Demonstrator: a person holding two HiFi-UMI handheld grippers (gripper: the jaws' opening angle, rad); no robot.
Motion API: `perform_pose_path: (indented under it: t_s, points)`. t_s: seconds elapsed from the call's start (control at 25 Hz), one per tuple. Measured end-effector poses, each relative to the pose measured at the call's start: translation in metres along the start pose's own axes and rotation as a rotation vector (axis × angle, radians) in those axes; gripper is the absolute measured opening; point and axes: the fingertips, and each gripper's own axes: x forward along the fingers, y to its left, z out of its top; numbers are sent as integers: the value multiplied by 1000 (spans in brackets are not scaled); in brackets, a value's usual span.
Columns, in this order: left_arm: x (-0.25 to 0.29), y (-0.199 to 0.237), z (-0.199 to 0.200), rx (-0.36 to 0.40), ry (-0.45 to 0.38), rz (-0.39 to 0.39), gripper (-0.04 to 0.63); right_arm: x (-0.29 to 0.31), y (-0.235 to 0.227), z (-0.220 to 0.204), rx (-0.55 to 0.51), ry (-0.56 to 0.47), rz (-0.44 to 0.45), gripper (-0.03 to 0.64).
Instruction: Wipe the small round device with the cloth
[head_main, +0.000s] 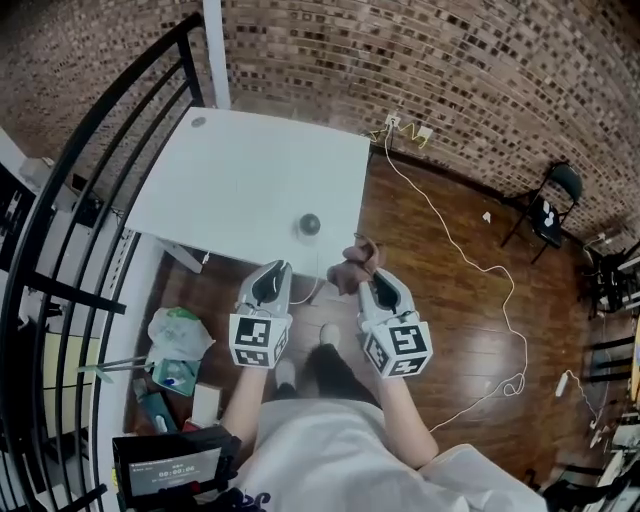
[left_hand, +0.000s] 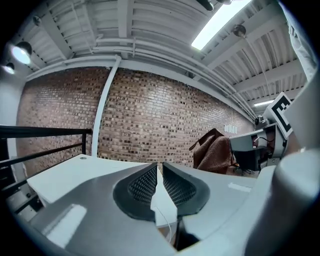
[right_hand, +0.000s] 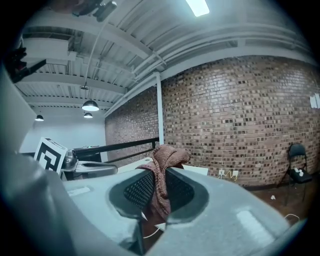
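Device first: the small round device (head_main: 310, 224) sits on the white table (head_main: 230, 170), close to the edge nearest you. It lies ahead of both your grippers, about midway between them, and touches neither. Your right gripper (head_main: 372, 276) is pinched tight on the brown cloth (head_main: 354, 262), so from the cloth the device is forward and a bit left. Your left gripper (head_main: 274, 268) is closed with nothing in it.
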Motion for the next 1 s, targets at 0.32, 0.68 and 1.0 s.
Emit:
perform_pose_path:
  t_s: [0.32,0.68,1.0]
  points:
    - [82,13,-7,-2,90,77,52,78,-67,27,36,-21,83,46]
    - [139,18,10,36,115,178,52,150,-123,39,67,-9,197,46]
    - [120,56,-25,6,215,204,77,202,-80,32,79,23,283,46]
